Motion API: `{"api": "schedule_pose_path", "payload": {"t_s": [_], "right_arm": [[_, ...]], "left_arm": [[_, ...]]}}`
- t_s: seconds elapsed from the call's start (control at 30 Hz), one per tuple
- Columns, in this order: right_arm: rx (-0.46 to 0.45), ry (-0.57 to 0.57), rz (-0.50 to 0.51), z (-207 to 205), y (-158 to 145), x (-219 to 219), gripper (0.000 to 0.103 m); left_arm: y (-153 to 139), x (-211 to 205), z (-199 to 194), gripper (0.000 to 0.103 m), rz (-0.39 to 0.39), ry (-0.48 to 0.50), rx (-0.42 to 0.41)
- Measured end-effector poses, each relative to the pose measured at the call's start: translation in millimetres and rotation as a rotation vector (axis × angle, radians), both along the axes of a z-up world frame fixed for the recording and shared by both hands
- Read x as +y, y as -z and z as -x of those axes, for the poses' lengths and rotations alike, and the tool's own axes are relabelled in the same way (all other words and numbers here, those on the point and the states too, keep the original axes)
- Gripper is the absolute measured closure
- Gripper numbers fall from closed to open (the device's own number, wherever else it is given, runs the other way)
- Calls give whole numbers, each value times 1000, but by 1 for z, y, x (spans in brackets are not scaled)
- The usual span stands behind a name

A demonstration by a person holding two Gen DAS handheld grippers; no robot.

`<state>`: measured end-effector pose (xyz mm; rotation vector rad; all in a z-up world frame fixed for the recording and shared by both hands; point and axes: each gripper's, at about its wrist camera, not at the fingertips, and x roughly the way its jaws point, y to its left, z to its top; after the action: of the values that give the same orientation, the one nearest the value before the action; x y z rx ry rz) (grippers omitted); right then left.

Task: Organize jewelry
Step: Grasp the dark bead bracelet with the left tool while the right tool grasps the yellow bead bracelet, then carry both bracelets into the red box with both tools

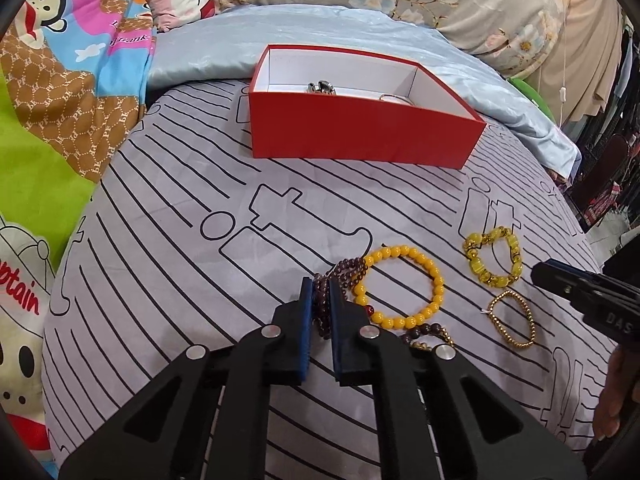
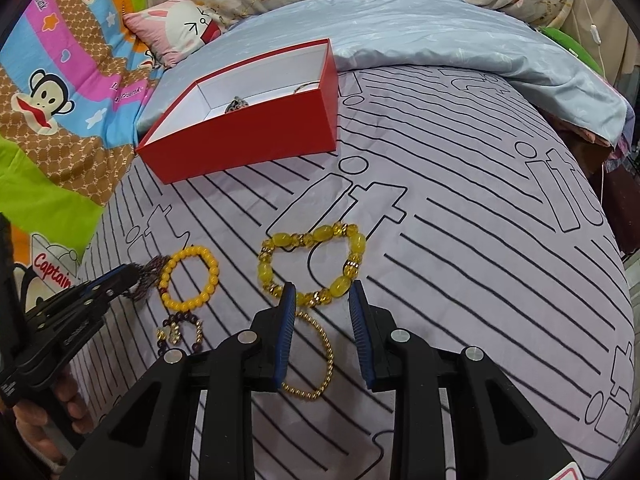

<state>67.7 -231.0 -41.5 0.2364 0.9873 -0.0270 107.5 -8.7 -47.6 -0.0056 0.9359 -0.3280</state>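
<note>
**A:** What have I got on the left side?

**B:** My left gripper (image 1: 320, 300) has its fingers pinched almost together on the dark purple bead bracelet (image 1: 344, 274). The strand sits between the 2 blue pads, and its loops spill out past the tips onto the bed sheet (image 1: 160, 280). From the right wrist view I see the same left gripper (image 2: 132, 274) at the left edge, tips on that purple bundle.

**A:** And the right?

**B:** My right gripper (image 2: 322, 300) is partly open and holds nothing. Its fingers hang over the sheet: the left finger overlaps the thin gold bead bracelet (image 2: 324, 360) and the near edge of the big yellow crystal bracelet (image 2: 312, 264) in the picture, but I cannot tell whether it touches them.

**A:** Where is the rest of the jewelry?

**B:** The round yellow bead bracelet (image 1: 404, 286) lies just beside the purple one, touching it. A smaller dark bead bracelet with gold charms (image 1: 432, 336) lies just below it. The crystal and gold ones lie further right, near each other.

**A:** And the box?

**B:** The red box (image 1: 360, 128) stands open at the far side of the striped sheet, well apart from the bracelets. Its inside is white; I see a silvery piece (image 1: 320, 87) and a thin ring-like piece (image 1: 394, 98) in it.
</note>
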Motion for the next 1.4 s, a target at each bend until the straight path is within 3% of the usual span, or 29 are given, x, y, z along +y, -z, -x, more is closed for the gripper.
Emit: {"api": "schedule_pose_path", "payload": {"t_s": [0.37,0.53,0.73,1.4], "right_arm": [[28,21,37,-27,21,-10,81],[22,11,61,-32,22,-8,95],[11,8,46,-32,20,-7,95],[-198,-30,-4,-16,-80,4,95]], "left_arm": [[-22,9,2,97,26,-14,-17],[-27,10,1,97,31,-22,-18],[-30,11,1,97,29,-24,-18],[-58,12,-7,97,47,-28,-36]]}}
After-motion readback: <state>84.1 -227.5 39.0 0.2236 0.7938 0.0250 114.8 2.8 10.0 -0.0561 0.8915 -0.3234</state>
